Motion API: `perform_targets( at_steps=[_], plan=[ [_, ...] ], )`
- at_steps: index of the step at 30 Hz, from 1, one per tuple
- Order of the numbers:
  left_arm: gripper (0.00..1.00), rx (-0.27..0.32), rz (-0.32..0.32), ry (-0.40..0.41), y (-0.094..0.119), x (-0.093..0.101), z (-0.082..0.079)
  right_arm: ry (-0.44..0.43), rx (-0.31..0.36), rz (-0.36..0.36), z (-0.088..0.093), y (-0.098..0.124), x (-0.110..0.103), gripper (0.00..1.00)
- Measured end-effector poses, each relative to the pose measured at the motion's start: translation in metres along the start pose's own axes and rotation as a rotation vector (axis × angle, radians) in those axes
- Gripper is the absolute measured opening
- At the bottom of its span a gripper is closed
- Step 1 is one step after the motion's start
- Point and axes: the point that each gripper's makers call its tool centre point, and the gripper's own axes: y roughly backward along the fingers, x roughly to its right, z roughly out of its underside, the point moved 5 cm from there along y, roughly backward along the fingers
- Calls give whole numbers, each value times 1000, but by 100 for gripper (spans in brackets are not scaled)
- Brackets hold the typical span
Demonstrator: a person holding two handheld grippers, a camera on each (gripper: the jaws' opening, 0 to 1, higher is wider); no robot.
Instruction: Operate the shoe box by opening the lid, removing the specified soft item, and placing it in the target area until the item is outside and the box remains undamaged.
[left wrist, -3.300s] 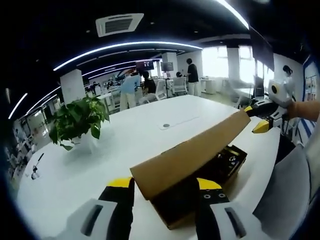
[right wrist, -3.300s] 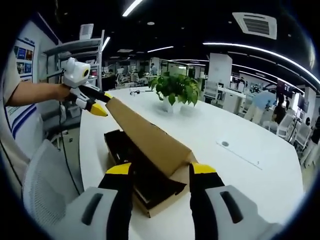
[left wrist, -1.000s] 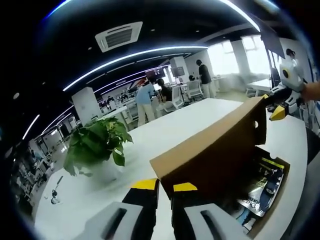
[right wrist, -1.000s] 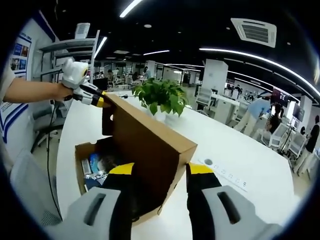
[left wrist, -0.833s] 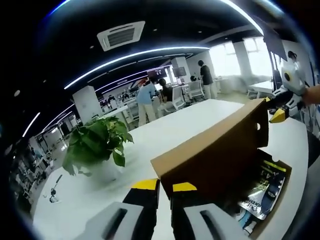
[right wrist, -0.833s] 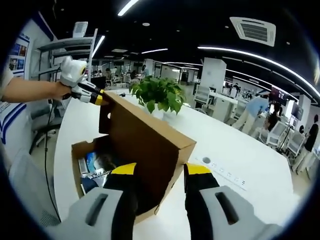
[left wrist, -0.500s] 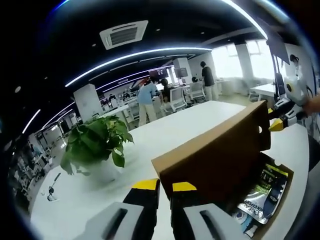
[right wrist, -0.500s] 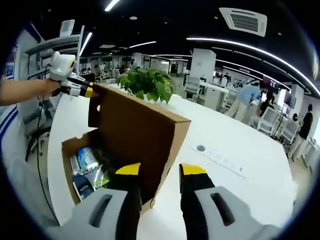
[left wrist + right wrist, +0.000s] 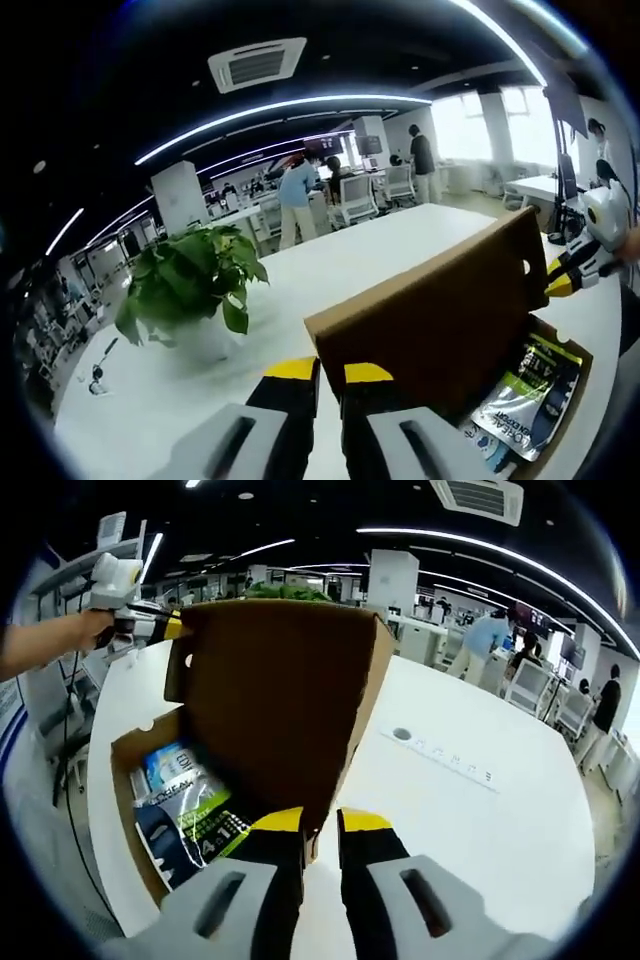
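A brown cardboard shoe box (image 9: 126, 802) lies on the white table (image 9: 480, 830) with its lid (image 9: 270, 700) standing upright. Inside lie a soft black, green and white packet (image 9: 190, 830) and a blue item (image 9: 165, 770). My right gripper (image 9: 320, 825) is shut on the lid's near edge. My left gripper (image 9: 170, 628), held by a hand, pinches the lid's far top corner. In the left gripper view the left gripper (image 9: 318, 372) is shut on the lid (image 9: 440, 315), the packet (image 9: 520, 385) shows in the box (image 9: 572, 400), and the right gripper (image 9: 558, 285) is at the lid's far end.
A potted green plant (image 9: 190, 285) stands on the table left of the box. A round socket (image 9: 400, 735) and a power strip (image 9: 450, 760) are set in the tabletop beyond the lid. People and desks fill the office behind.
The lid has swung up further, baring more of the box's inside. My right jaws have narrowed from wide open onto the lid's edge. The left gripper keeps its hold.
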Motion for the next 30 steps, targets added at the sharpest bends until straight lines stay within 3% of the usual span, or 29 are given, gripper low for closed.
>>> perform_targets(
  at_steps=[13,23,30],
  plan=[
    [7,-36,2,11,-16,0,7,32,0,34,0,-6,8,1],
    [10,-106,3,122,-7,2,45,32,-1,40,-5,-14,13,1],
    [9,-160,15,135,-7,11,65,32,-14,37,-7,-21,16,1]
  ],
)
